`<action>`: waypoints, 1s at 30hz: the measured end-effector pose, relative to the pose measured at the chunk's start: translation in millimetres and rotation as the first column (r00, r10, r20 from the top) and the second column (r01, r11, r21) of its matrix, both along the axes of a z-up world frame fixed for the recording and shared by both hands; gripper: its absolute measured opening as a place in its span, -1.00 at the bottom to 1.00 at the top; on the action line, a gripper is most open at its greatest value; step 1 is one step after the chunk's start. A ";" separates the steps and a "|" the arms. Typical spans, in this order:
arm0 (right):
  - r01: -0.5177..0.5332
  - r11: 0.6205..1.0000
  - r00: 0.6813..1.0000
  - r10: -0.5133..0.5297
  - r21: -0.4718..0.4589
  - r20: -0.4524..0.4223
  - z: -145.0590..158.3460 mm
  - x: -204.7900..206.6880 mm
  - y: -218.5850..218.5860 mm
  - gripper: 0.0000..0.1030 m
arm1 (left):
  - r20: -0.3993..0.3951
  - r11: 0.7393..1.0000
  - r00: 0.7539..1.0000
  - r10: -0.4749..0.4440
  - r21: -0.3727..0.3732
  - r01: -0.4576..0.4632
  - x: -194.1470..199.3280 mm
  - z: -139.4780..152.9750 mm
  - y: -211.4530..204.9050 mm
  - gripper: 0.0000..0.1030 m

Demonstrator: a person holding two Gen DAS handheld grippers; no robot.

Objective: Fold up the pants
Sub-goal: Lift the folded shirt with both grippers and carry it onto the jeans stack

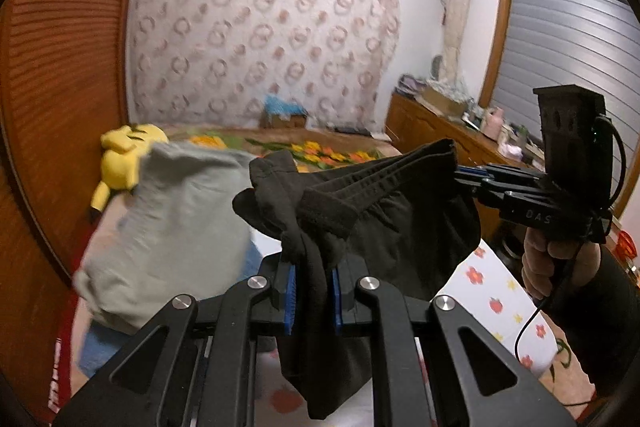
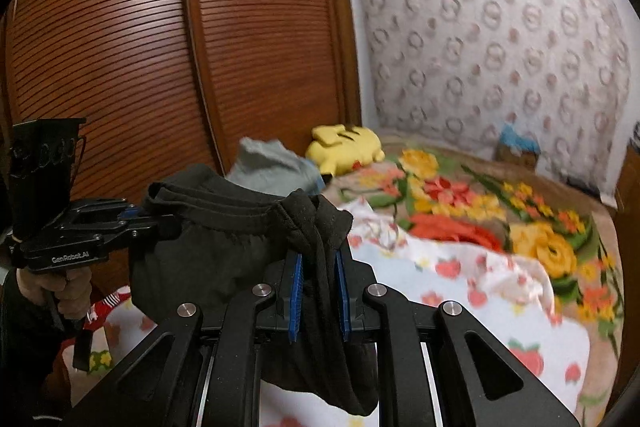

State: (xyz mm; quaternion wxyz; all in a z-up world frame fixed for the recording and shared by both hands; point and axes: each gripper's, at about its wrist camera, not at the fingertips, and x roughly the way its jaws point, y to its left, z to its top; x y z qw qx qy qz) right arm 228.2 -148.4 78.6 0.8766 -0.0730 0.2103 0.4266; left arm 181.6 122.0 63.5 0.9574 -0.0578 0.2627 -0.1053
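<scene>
1. Left gripper (image 1: 313, 287) clamped on black pants (image 1: 384, 219) at 1 waistband end.
2. Right gripper (image 2: 319, 297) clamped on the other end.
3. Pants hang stretched between both grippers, above the floral bed (image 2: 500, 291).
4. Grey garment (image 1: 176, 227) beside, blurred.

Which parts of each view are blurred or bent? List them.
Left wrist view: grey garment smeared by motion, black pants fairly sharp, louvered door bowed by fisheye. Right wrist view: floral blanket and patterned wall cloth soft, dark corners.
</scene>
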 end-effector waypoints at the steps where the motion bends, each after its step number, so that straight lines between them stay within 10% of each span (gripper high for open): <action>1: -0.008 1.000 1.000 0.008 0.003 0.002 -0.7 5.2 4.3 -0.71 | 0.009 1.000 1.000 0.014 0.002 -0.014 0.4 2.1 4.6 -0.72; 8: -0.068 0.998 0.996 0.069 -0.010 0.048 -5.0 38.6 32.2 -0.71 | 0.034 0.990 0.993 0.110 0.080 -0.112 17.0 0.1 29.9 -0.72; 30: -0.127 0.976 0.979 0.151 -0.175 0.135 3.5 81.7 128.8 -0.71 | -0.009 0.975 0.975 0.222 -0.016 -0.222 18.9 -27.2 79.8 -0.72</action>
